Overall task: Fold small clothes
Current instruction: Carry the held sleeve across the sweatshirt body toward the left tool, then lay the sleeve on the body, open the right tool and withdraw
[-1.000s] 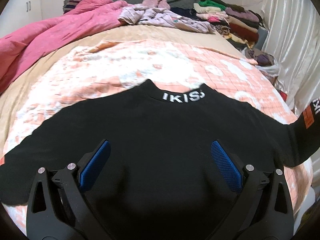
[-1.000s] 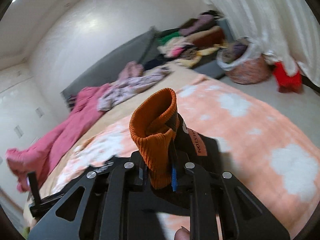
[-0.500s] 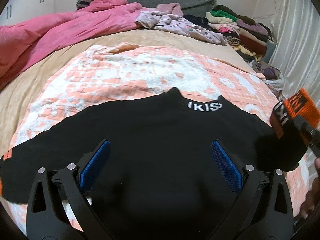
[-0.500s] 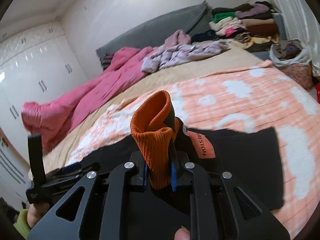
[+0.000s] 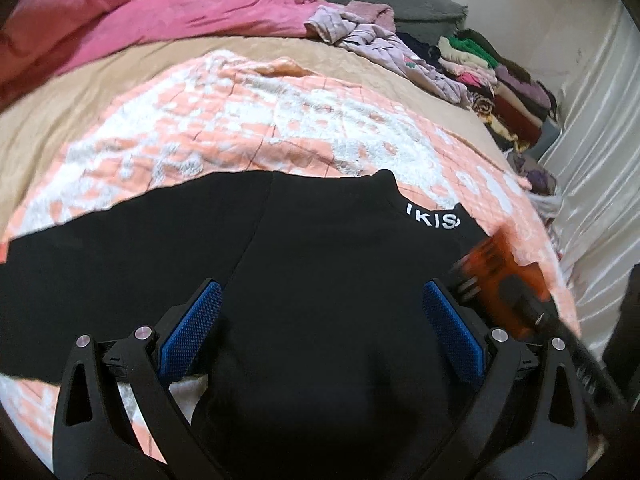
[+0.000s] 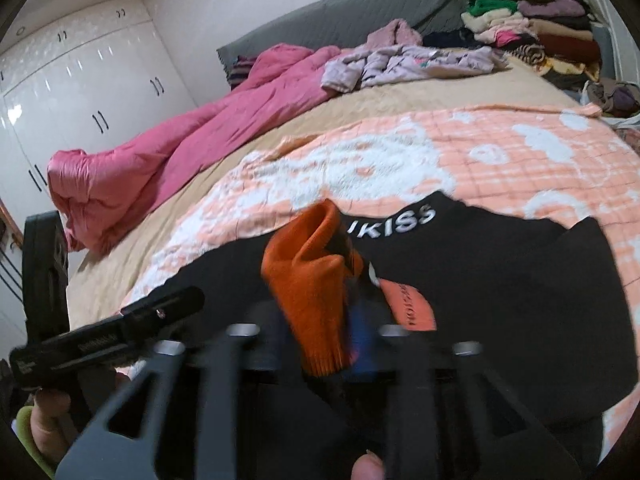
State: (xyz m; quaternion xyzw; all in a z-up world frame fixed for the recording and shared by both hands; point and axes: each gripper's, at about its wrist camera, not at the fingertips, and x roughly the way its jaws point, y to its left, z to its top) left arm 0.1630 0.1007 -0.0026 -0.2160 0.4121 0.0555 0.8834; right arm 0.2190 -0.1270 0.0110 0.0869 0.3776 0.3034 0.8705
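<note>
A black sweater with white collar lettering lies spread on the peach and white blanket; it also shows in the right wrist view. My left gripper is open above the sweater's body and holds nothing. My right gripper is shut on the sweater's orange sleeve cuff and holds it over the sweater below the collar. The cuff shows blurred at the right of the left wrist view. The other sleeve lies stretched out to the left.
A pink duvet lies along the bed's far left. Loose lilac clothes and a stack of folded clothes sit near the grey headboard. White wardrobes stand left. A curtain hangs right.
My right gripper has carried the orange cuff leftward over the sweater's body, folding the sleeve in. My left gripper has shifted left and stays open.
</note>
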